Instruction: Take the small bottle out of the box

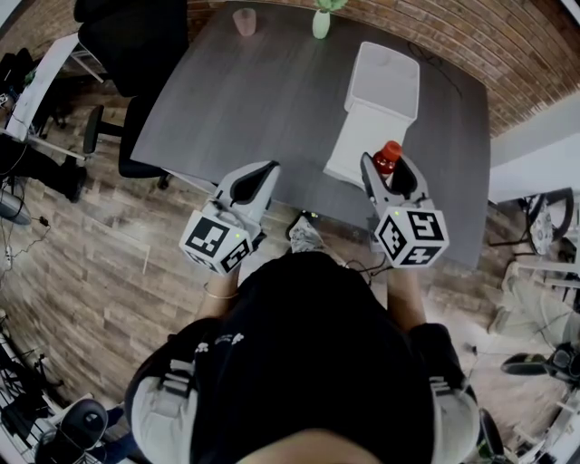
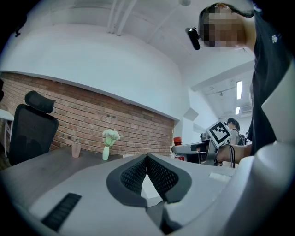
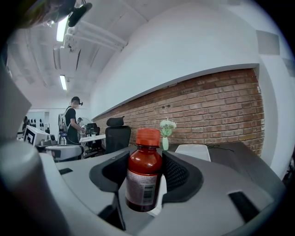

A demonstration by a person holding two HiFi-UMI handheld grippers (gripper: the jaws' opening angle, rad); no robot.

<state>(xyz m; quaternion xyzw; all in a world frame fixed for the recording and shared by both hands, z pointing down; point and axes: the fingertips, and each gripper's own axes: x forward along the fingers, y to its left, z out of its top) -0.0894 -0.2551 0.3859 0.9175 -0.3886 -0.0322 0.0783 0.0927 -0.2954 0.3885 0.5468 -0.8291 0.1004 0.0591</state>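
A small brown bottle (image 1: 388,156) with a red cap stands upright between the jaws of my right gripper (image 1: 391,170), held in the air over the near edge of the grey table (image 1: 254,100). In the right gripper view both pads press the sides of the bottle (image 3: 144,177). The white box (image 1: 379,95) lies open on the table just beyond it, its lid folded back. My left gripper (image 1: 258,177) hovers at the table's near edge, left of the box. In its own view the left gripper (image 2: 146,159) has its pads together with nothing between them.
A pale green vase (image 1: 322,20) with flowers and a pink cup (image 1: 245,20) stand at the table's far edge. A black office chair (image 1: 136,54) sits at the table's left end. A brick wall runs behind the table. A person (image 3: 73,120) stands far off by other desks.
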